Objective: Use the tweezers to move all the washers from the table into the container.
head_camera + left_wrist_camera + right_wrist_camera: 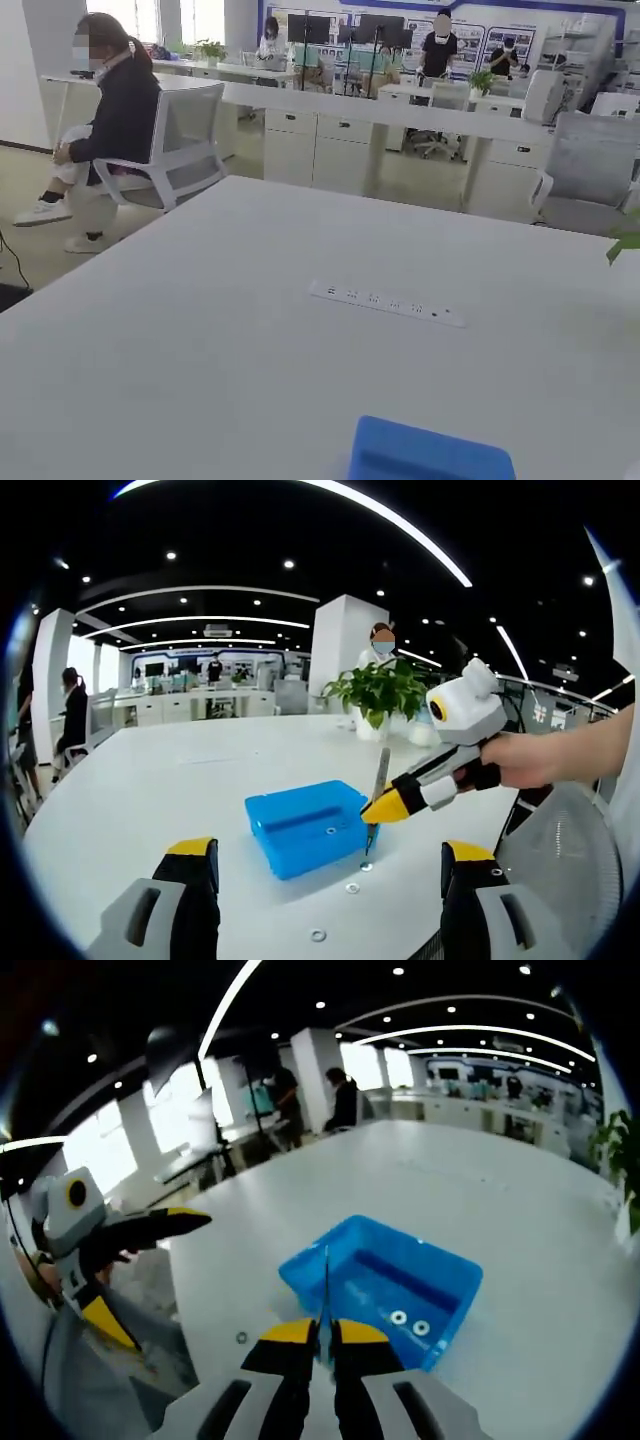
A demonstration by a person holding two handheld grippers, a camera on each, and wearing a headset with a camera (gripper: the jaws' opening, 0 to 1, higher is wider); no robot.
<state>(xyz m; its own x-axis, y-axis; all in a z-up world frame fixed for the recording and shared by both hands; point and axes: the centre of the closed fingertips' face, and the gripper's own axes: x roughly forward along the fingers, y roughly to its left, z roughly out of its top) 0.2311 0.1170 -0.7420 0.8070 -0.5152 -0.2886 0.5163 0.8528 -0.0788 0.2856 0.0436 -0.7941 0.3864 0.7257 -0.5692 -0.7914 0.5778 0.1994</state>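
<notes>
Right hand-held gripper [386, 806] with tweezers [381, 772] beside container [300, 832], plant [378, 692] beyond

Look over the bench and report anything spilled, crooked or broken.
Nothing stands out. The blue container sits flat on the table with two washers inside. A few loose washers lie on the table beside it, as the job expects. The right gripper holds the tweezers.
</notes>
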